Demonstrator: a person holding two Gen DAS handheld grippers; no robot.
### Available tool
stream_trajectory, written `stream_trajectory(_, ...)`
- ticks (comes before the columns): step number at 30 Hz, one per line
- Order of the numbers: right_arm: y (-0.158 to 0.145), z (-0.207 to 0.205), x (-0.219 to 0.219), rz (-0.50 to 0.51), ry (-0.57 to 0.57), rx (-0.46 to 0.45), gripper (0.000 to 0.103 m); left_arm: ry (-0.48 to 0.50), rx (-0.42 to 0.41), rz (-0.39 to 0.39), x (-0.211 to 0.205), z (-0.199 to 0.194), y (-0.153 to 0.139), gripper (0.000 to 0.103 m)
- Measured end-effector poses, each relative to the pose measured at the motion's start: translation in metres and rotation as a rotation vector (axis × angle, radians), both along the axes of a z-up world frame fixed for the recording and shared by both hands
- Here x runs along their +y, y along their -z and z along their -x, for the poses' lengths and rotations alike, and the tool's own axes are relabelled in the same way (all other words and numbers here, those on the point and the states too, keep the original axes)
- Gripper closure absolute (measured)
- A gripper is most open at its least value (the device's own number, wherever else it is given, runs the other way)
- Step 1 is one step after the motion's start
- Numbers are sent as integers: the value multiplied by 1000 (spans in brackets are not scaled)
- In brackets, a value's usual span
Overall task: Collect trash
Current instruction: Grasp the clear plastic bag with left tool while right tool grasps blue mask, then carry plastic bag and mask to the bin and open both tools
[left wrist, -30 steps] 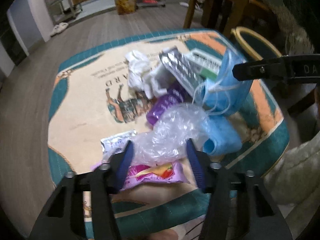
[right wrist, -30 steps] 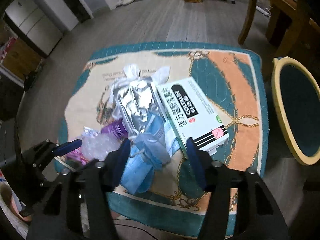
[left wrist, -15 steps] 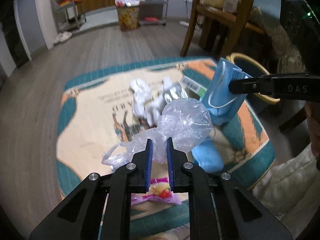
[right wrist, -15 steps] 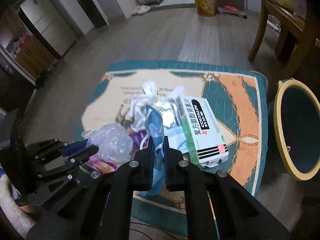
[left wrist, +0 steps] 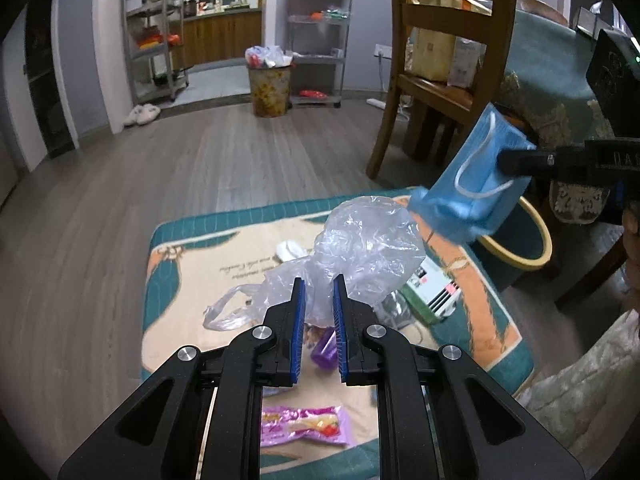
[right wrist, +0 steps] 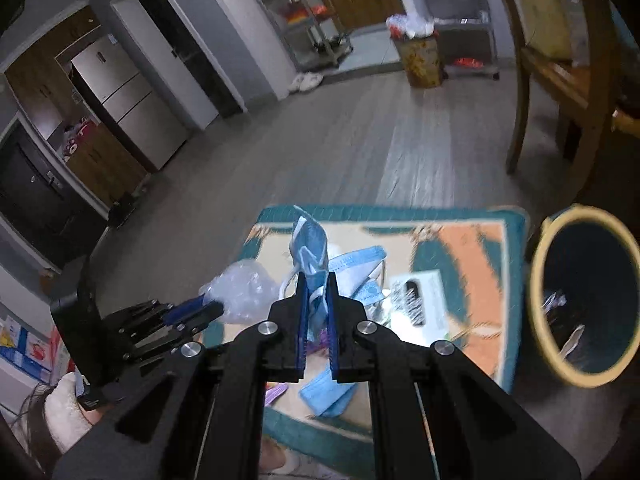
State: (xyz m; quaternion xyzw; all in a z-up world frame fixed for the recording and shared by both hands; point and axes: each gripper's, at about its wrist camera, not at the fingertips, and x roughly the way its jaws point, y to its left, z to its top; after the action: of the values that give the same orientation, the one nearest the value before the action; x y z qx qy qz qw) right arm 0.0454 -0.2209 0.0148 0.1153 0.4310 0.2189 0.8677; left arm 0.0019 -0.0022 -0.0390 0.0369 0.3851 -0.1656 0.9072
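My left gripper (left wrist: 319, 280) is shut on a crumpled clear plastic bag (left wrist: 370, 244) and holds it above the patterned cushion (left wrist: 180, 276). My right gripper (right wrist: 317, 280) is shut on a blue face mask (right wrist: 310, 242), lifted off the cushion (right wrist: 472, 240); that mask also shows in the left wrist view (left wrist: 472, 196). On the cushion lie a white medicine box (right wrist: 418, 300), more blue masks (right wrist: 326, 394), a purple item (left wrist: 324, 348) and a pink snack wrapper (left wrist: 304, 426). A yellow-rimmed bin (right wrist: 586, 296) stands right of the cushion.
A wooden chair (left wrist: 444, 60) stands behind the cushion on the right. A full waste basket (left wrist: 269, 84) and metal shelves (left wrist: 154, 36) are at the far wall. A fridge (right wrist: 128, 100) is far left. Wooden floor surrounds the cushion.
Both grippers closed from open, the left on the plastic bag and the right on the blue mask, and both lifted their loads up off the cushion.
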Motion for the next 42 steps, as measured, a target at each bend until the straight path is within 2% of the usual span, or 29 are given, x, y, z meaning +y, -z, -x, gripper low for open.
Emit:
stream_trajectory(4, -7, -5, -21, 1, 47, -19, 96, 9, -13, 23, -8, -5, -7, 88)
stream_trajectory(9, -14, -9, -50, 34, 97, -48, 96, 76, -44, 6, -34, -15, -29, 88)
stream_trajectory(15, -25, -9, -101, 41, 185, -89, 96, 208, -91, 8, -85, -31, -66, 88)
stream_trajectory(19, -28, -3, -148, 76, 274, -113, 96, 307, -125, -43, -127, -35, -72, 88)
stream_trajectory(22, -21, -1, -184, 91, 340, -100, 96, 337, -115, -3, -151, -40, -62, 88)
stream_trajectory(25, -4, -3, -217, 116, 401, -60, 96, 387, -53, 40, -188, -49, -47, 88)
stream_trajectory(28, 16, -7, -243, 118, 446, -6, 96, 431, -67, -1, -217, -49, -39, 88)
stream_trajectory(33, 42, -18, -267, 130, 485, 54, 96, 457, -27, -2, -255, -61, -20, 88)
stream_trajectory(42, 79, -35, -285, 202, 460, 147, 96, 477, 56, -51, -305, -82, 26, 88)
